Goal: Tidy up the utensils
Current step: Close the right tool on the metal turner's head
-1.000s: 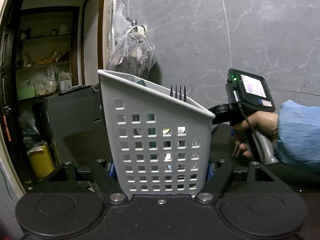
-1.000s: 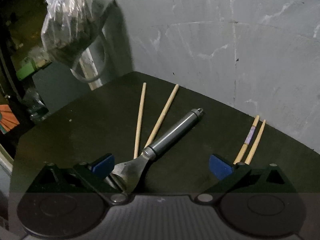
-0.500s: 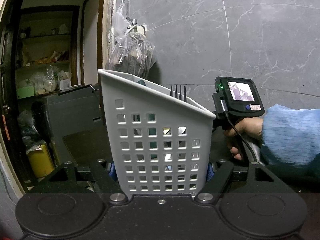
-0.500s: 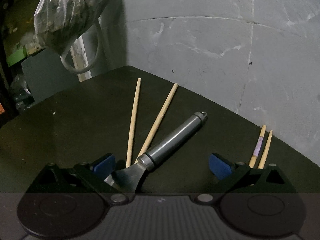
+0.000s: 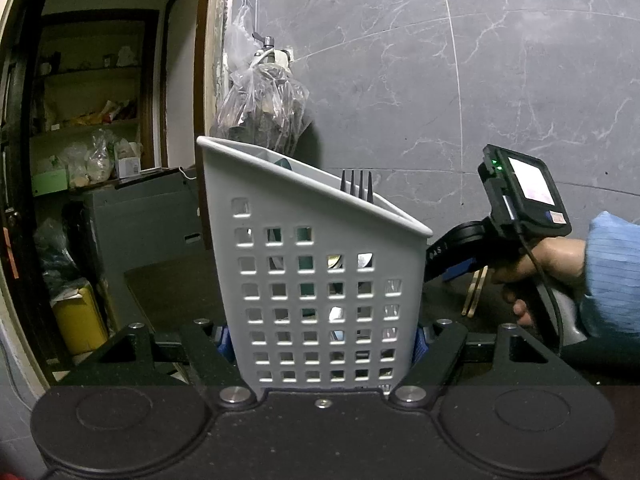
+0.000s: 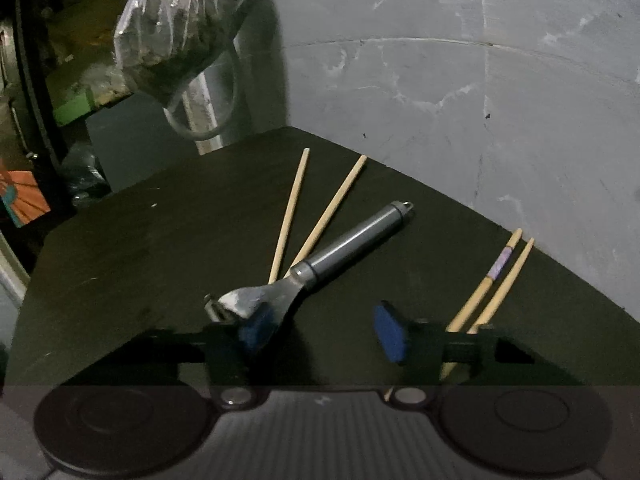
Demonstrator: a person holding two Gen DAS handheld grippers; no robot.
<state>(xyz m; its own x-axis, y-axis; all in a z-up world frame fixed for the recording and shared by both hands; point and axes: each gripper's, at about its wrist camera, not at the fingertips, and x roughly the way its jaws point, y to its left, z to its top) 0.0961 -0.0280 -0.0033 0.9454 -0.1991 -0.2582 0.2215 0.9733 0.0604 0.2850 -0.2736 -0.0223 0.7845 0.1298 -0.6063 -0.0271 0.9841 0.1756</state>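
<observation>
left wrist view: the left gripper has its jaws clamped on the two sides of the grey slotted utensil holder, which stands upright on the dark desk, hard against the camera. a fork already stands in it, tines up above the slanted rim. to the right, well clear of the holder, a hand in a blue sleeve grips the handle of the right gripper, which points down at the desk; its jaws are hidden here behind the holder's edge.

right wrist view: the right gripper sits low over the desk with its jaws closing. the peeler lies just ahead and to the left of centre, long axis running diagonally from its head near the left blue pad up to the right toward the wall. the head appears to sit at or partly behind the left pad; the right pad stands apart from it, so nothing is pinched yet. two loose chopsticks lie partly under the peeler, and another pair rests off to the right. the right hand is clearly the nearer one for this pick.
</observation>
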